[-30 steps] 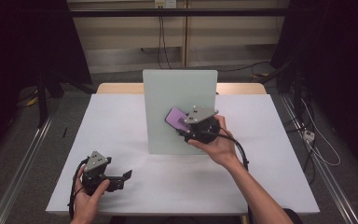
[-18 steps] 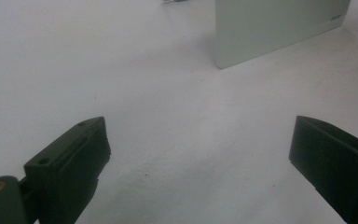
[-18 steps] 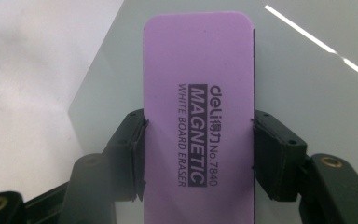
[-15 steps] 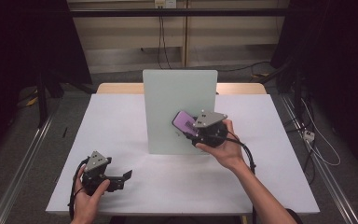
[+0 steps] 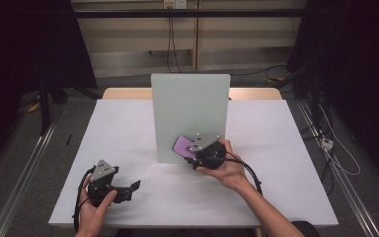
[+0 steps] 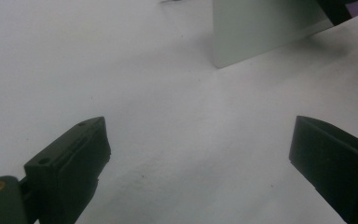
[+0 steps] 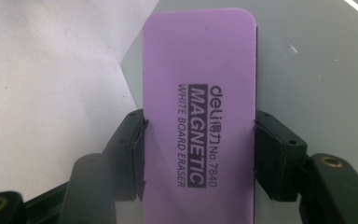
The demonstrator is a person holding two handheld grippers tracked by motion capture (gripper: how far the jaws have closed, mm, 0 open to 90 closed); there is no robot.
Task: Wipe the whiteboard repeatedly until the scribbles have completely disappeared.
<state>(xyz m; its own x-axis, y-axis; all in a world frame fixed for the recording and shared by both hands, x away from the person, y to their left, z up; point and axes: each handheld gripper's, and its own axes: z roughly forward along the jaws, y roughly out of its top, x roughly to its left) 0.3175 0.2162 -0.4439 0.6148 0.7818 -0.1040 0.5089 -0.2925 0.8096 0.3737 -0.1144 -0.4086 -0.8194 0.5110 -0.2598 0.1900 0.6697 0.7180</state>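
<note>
A pale green whiteboard (image 5: 190, 111) stands upright in the middle of the white table (image 5: 128, 118). My right gripper (image 5: 190, 150) is shut on a purple magnetic whiteboard eraser (image 5: 183, 146), held against the board's lower part. In the right gripper view the eraser (image 7: 199, 116) sits flat between both pads (image 7: 131, 140), its printed label facing the camera, with the board (image 7: 317, 70) behind it. My left gripper (image 5: 131, 190) rests low over the table at the front left, jaws open and empty. In the left gripper view its gripper (image 6: 198, 154) faces the board's bottom corner (image 6: 261, 32), farther off.
The table's front edge (image 5: 192, 224) runs just behind both hands. Metal rails (image 5: 19, 177) run along the floor at either side, and cables (image 5: 335, 148) lie on the floor at the right. A wooden edge (image 5: 123, 93) shows behind the table.
The right gripper has slid the eraser down the face of the board and slightly left. The left gripper has stayed where it was.
</note>
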